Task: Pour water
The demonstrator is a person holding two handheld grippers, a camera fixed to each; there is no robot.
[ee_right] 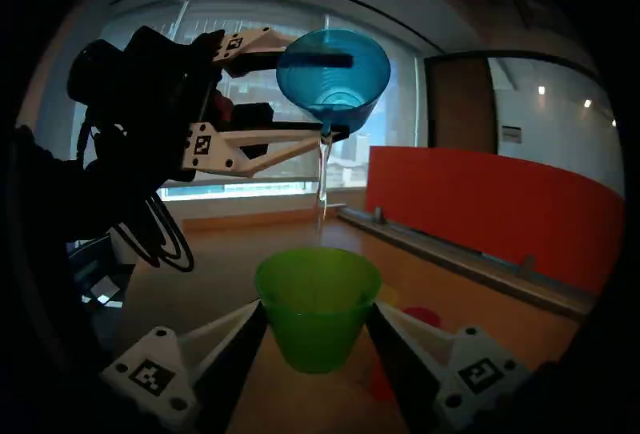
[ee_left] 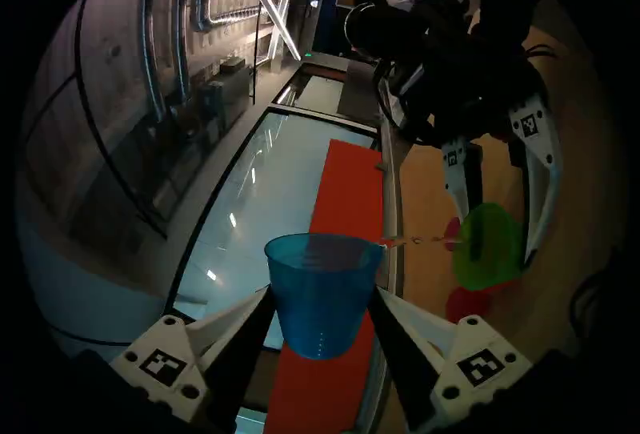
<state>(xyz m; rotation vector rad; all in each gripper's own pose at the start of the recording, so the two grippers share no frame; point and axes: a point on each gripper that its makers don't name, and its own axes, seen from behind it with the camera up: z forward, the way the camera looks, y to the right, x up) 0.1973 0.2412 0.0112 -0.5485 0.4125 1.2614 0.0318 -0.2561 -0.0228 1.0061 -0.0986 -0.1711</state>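
A translucent blue cup (ee_left: 322, 294) sits between the fingers of my left gripper (ee_left: 320, 314), which is shut on it. In the right gripper view that blue cup (ee_right: 334, 78) is tipped on its side high up, and a thin stream of water (ee_right: 322, 174) falls from its rim. A green cup (ee_right: 318, 306) stands upright in my right gripper (ee_right: 318, 330), shut on it, below the stream. In the left gripper view the green cup (ee_left: 486, 246) shows to the right, held by the right gripper (ee_left: 500, 218), with water (ee_left: 416, 240) running toward it.
A wooden table (ee_right: 216, 274) lies below, with an orange partition (ee_right: 496, 206) and a metal rail (ee_right: 448, 254) along its right side. Large windows (ee_right: 264, 74) stand behind. Coloured discs (ee_right: 420, 315) lie on the table. A person's dark sleeve (ee_right: 56, 194) and cables (ee_right: 164, 242) are at left.
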